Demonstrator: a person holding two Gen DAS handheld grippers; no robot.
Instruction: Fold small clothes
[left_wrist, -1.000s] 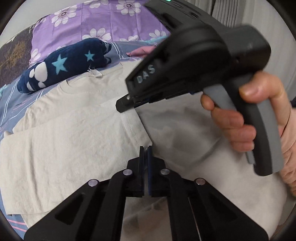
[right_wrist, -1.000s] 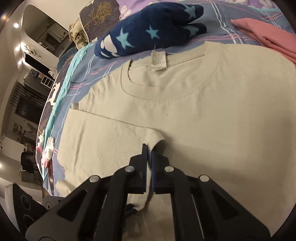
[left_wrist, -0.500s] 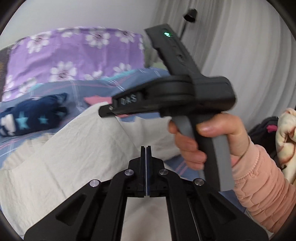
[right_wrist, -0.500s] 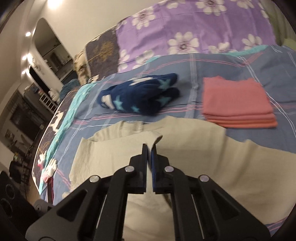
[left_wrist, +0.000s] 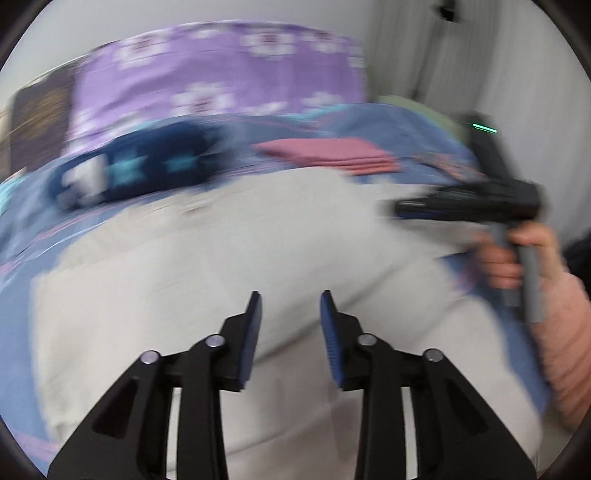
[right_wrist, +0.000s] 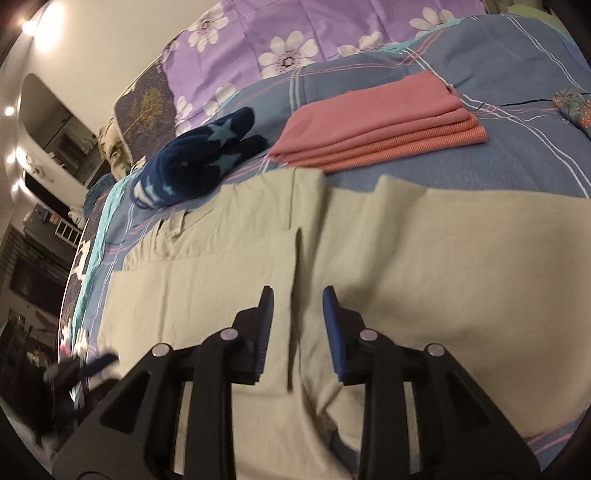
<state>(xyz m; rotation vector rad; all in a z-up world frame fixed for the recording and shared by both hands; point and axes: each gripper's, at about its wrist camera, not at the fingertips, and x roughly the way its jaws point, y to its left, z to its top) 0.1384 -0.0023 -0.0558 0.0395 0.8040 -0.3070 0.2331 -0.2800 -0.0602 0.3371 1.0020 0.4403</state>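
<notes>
A beige T-shirt (right_wrist: 406, 258) lies on the blue plaid bedspread (right_wrist: 517, 155), partly folded, with a crease running down its middle. It also shows in the blurred left wrist view (left_wrist: 221, 258). My right gripper (right_wrist: 297, 295) is open and empty just above the crease. My left gripper (left_wrist: 290, 299) is open and empty above the shirt. The right gripper (left_wrist: 406, 212), held in a hand, shows at the right of the left wrist view.
A stack of folded pink clothes (right_wrist: 380, 122) lies behind the shirt, also in the left wrist view (left_wrist: 332, 155). A navy star-print garment (right_wrist: 199, 162) lies to the back left. A purple flowered pillow (right_wrist: 295, 44) is at the head of the bed.
Both grippers were shut on the shirt's edge and carried it across. Now both are open and the cloth lies on the shirt. The right gripper has drawn away to the right.
</notes>
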